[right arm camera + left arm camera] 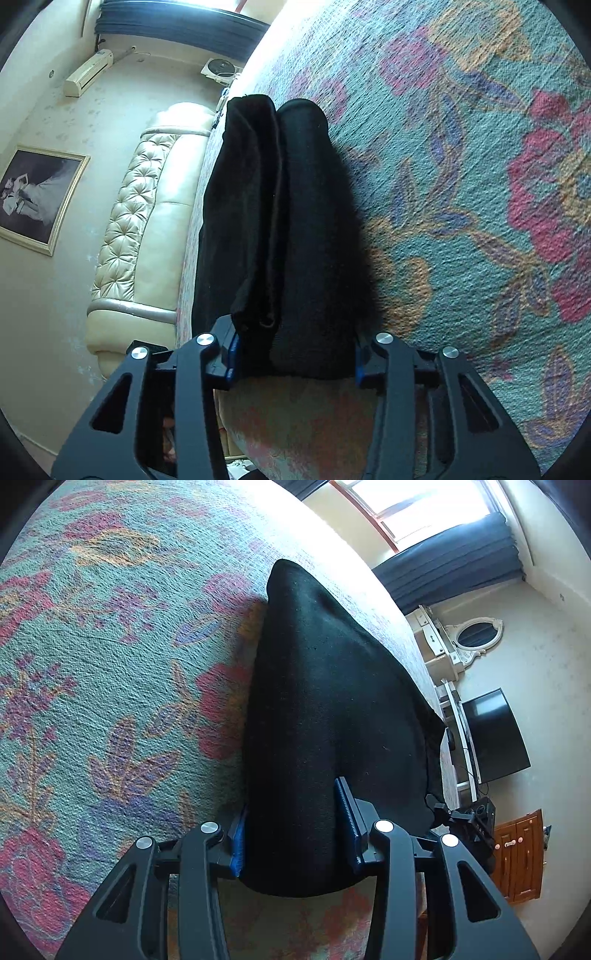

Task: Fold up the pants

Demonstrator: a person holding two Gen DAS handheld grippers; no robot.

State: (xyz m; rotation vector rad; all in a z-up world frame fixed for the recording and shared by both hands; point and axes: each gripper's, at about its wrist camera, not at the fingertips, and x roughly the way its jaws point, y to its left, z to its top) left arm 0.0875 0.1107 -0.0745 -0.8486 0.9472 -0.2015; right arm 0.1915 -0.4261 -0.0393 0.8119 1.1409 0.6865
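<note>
Both grippers sit at the near edge of the black pants, each closed on a thick bundle of the cloth. In the left wrist view the left gripper (295, 834) has the folded fabric filling the gap between its blue pads, one pad pressed against each side of the bundle. In the right wrist view the right gripper (295, 354) clamps the other end the same way, and there the bundle shows at least two stacked layers with a hem edge curling just above the left-hand finger.

Beyond the fingers, the pants (325, 686) stretch away over the bed (110, 646), whose cover carries a teal weave with pink, purple and orange flowers. The garment lies near the edge of the mattress, narrow and long, already doubled lengthwise as far as I can judge: the right wrist view shows two parallel dark bands (273, 206) lying side by side and touching along a seam. The far end looks rounded and tidy, not splayed.

So the leg-on-leg fold appears done, and the near end is gathered in both grippers. What seems left is carrying this end over toward the far end to halve the length, then laying it flat and letting go.

Farther off stand a cream padded headboard (147, 206) and a dark screen (495, 734) against the wall.
</note>
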